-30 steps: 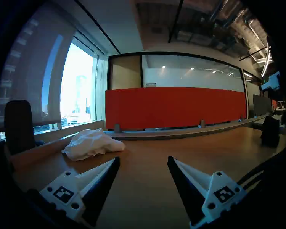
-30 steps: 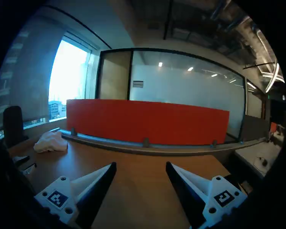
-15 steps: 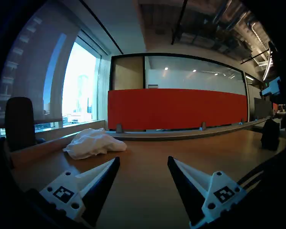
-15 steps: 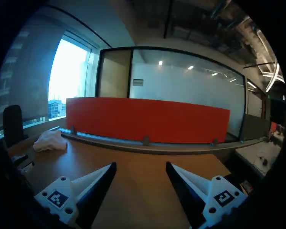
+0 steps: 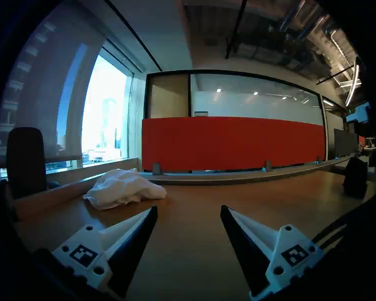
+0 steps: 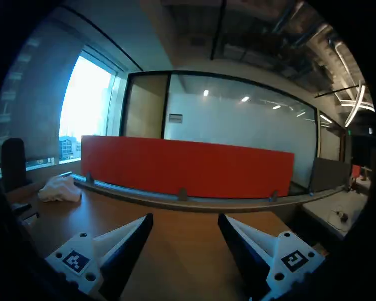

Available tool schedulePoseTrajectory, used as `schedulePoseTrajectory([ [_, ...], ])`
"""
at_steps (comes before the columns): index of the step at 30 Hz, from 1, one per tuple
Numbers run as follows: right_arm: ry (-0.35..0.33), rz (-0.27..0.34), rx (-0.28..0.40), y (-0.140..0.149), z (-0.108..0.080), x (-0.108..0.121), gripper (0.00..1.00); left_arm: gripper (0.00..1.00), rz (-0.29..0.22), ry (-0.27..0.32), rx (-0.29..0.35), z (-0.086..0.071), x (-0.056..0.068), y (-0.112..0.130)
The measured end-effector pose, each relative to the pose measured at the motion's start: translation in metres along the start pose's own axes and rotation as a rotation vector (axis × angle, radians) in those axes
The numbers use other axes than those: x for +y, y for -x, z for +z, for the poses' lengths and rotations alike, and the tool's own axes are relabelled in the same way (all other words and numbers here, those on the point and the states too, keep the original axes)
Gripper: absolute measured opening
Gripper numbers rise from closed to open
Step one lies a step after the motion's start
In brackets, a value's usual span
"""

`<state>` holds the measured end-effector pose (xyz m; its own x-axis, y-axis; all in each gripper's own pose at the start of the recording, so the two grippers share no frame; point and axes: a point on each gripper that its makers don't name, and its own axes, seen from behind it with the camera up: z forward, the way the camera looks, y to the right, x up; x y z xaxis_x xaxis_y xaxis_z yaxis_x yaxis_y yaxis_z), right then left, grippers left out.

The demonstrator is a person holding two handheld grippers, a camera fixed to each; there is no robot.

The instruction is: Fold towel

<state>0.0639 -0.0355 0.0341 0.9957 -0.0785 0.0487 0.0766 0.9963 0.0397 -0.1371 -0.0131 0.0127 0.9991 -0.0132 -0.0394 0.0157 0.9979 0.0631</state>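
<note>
My left gripper (image 5: 188, 207) and right gripper (image 6: 185, 215) both stand wide open, gripping nothing, above the wooden desk (image 5: 198, 251).

Left gripper view: the crumpled white towel (image 5: 123, 188) lies on the desk, ahead and left of my fingers. A dark object (image 5: 356, 175) stands at far right.

Right gripper view: the towel lies well apart at far left. A pale side desk (image 6: 333, 210) sits at right, past the red partition (image 6: 188, 168).
</note>
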Motion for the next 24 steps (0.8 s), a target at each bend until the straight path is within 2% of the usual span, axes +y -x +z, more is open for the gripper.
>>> schedulePoseTrajectory([
  [6, 0.03, 0.038, 0.03, -0.001, -0.005, 0.021, 1.0, 0.93, 0.0, 0.0, 0.0, 0.001, 0.0, 0.001],
  [12, 0.058, 0.08, 0.056, 0.013, -0.008, 0.039, 1.0, 0.93, -0.001, 0.0, 0.0, 0.001, 0.001, 0.002],
  [18, 0.041, 0.118, 0.094, 0.032, -0.014, 0.04, 1.0, 0.93, -0.001, 0.0, 0.001, 0.001, 0.001, 0.002],
  [24, 0.052, 0.134, 0.108, 0.059, -0.017, 0.048, 1.0, 0.93, -0.001, 0.0, 0.001, 0.001, 0.001, 0.002],
])
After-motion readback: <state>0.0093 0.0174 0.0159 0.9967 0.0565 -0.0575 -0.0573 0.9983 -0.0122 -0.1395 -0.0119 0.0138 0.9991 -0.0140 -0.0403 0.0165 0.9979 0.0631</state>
